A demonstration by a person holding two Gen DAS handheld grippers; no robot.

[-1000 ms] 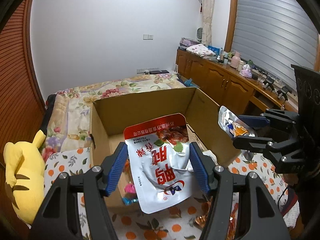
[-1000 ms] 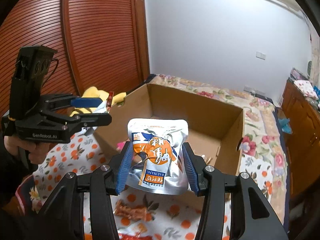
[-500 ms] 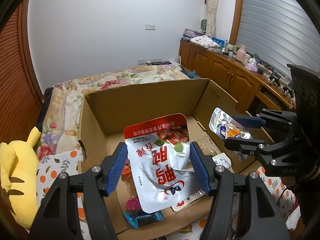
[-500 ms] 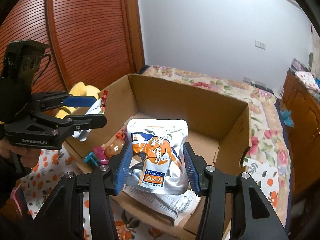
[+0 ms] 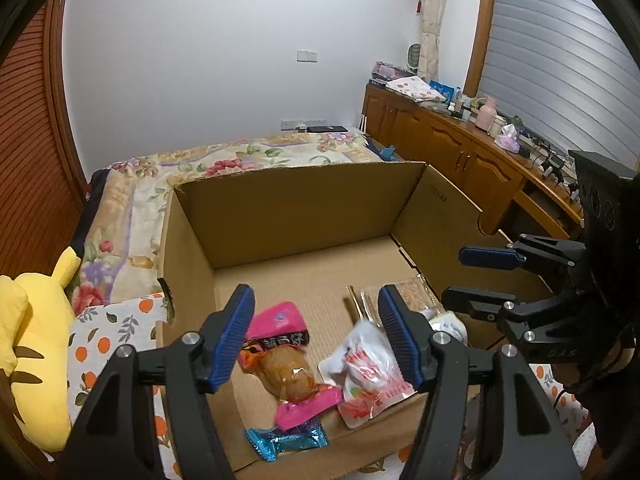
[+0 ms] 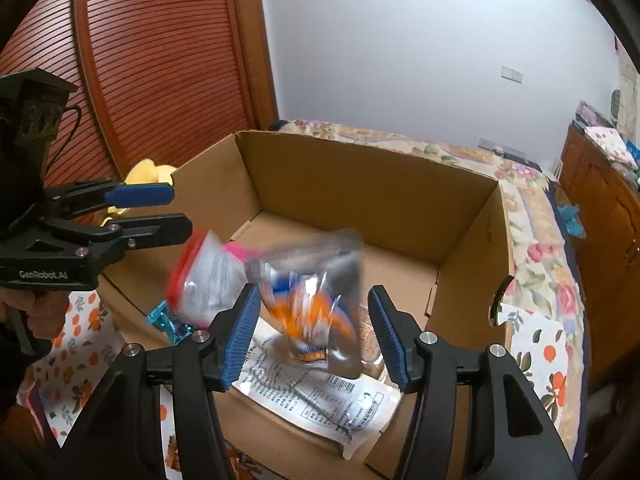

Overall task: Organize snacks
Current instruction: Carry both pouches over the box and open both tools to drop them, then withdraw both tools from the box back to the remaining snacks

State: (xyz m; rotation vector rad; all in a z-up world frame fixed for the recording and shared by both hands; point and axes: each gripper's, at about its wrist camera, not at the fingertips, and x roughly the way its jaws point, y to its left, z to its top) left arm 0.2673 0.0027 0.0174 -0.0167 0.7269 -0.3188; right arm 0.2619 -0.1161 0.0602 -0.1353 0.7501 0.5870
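Both your tongs hang empty over the box's near edge: the left gripper (image 5: 316,336) stands spread, and the right gripper's (image 6: 314,334) jaws have just been opening, its orange pouch (image 6: 310,312) blurred loose between them. The red pouch (image 5: 370,372) lies near the front wall of the box (image 5: 304,208). Crowding the front corner risks later packets piling up and sliding over the edge while the far end stays bare.

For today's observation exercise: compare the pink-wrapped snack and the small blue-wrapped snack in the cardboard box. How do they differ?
The pink-wrapped snack is clearly larger; the blue-wrapped snack is small. The pink one has a clear window showing brown food; the blue one is shiny foil, contents hidden. The pink one lies further into the cardboard box; the blue one lies by the near wall. Both lie flat on the box floor.
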